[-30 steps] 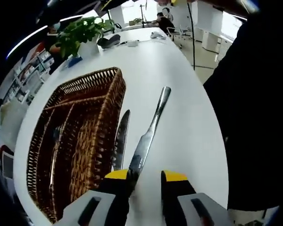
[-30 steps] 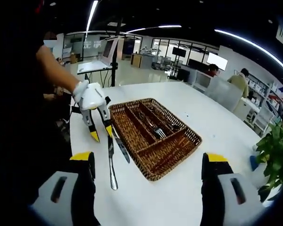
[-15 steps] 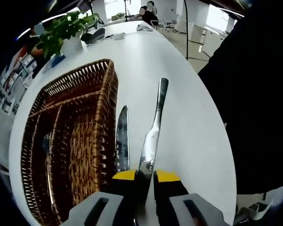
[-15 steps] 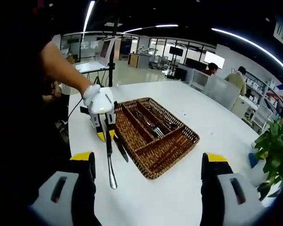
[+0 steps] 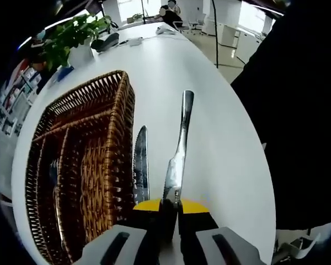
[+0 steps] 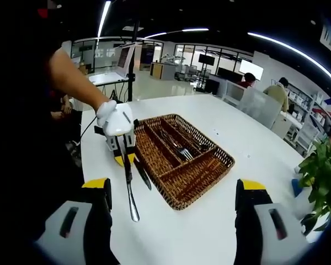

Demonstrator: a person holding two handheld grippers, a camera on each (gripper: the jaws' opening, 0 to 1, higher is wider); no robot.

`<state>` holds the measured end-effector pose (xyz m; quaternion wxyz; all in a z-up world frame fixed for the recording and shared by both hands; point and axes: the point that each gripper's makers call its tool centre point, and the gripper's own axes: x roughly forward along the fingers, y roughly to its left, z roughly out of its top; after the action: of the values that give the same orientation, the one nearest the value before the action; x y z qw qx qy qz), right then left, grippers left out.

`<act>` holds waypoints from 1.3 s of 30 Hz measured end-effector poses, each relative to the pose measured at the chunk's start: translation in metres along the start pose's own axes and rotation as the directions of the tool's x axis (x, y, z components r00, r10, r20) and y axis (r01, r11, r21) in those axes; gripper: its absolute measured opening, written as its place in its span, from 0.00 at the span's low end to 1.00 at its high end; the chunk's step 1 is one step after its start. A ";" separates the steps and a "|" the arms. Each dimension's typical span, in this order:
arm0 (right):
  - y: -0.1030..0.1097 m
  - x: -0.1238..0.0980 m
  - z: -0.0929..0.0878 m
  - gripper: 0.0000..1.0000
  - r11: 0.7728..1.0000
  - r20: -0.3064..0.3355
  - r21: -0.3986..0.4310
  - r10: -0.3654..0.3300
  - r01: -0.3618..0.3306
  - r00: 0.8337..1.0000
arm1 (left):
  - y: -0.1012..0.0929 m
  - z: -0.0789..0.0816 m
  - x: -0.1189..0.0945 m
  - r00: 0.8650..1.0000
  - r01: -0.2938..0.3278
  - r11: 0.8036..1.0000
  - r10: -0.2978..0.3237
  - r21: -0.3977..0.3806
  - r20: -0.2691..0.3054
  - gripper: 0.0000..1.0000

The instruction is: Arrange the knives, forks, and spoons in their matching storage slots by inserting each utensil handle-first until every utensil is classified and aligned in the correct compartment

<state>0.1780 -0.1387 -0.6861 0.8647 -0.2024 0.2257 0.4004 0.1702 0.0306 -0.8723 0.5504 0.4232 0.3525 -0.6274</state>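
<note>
left gripper view: left gripper (image 5: 170,212) with yellow-tipped jaws pressed together on the blade end of a long silver table knife (image 5: 177,152), handle pointing away along the white table (image 5: 220,110). just beside it, nearer the basket, a second knife, shorter with a dark serrated blade (image 5: 139,165), lying flat against the outer wall of the brown wicker cutlery basket (image 5: 107,110). risk as judged from here: a narrow pinch on smooth metal so close to the tip, likely to let the long handle swing or slide out on lifting; also a chance of nudging the neighbouring serrated knife or catching the handle on the woven rim while steering it handle-first into a slot. right gripper view: right gripper (image 6: 171,199) with jaws wide apart and nothing between them, held well back from the basket (image 6: 204,185); left gripper (image 6: 123,159) seen at the basket's near-left side under a white-gloved hand (image 6: 115,118). inside the basket, long dividers forming lengthwise slots plus a crosswise one; forks (image 6: 179,148) in a middle slot, another thin utensil or two alongside, kind not clear; crosswise slot apparently bare.
</note>
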 end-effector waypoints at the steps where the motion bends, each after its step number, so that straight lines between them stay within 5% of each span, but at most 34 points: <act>1: 0.001 0.000 0.000 0.94 1.000 0.000 -0.002 0.002 -0.002 1.000 | -0.002 0.000 0.000 1.000 0.004 1.000 -0.004 -0.003 -0.004 0.08; 13: 0.031 0.023 -0.013 0.82 0.993 -0.038 -0.010 0.119 -0.119 0.992 | -0.007 0.000 -0.014 1.000 0.005 1.000 -0.006 -0.003 -0.029 0.08; 21: 0.079 0.083 -0.059 0.70 0.961 -0.076 0.031 0.276 -0.275 0.958 | -0.010 0.000 -0.018 0.999 0.001 1.000 -0.001 0.004 -0.039 0.08; 24: 0.096 0.097 -0.078 0.57 0.943 -0.110 0.011 0.332 -0.333 0.937 | -0.010 0.001 -0.021 0.999 -0.003 1.000 0.003 0.006 -0.039 0.08; 29: 0.112 0.117 -0.103 0.51 0.920 -0.176 0.021 0.388 -0.391 0.904 | -0.010 0.000 -0.025 0.999 -0.009 1.000 0.010 0.009 -0.044 0.08; 39: 0.128 0.136 -0.106 0.24 0.887 -0.192 -0.016 0.451 -0.462 0.872 | -0.015 0.004 -0.032 0.999 -0.020 1.000 0.021 0.023 -0.043 0.08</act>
<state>0.1321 -0.0366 -0.8696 0.7149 -0.2054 0.3331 0.5795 0.1560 0.0412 -0.8418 0.5441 0.4466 0.3530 -0.6164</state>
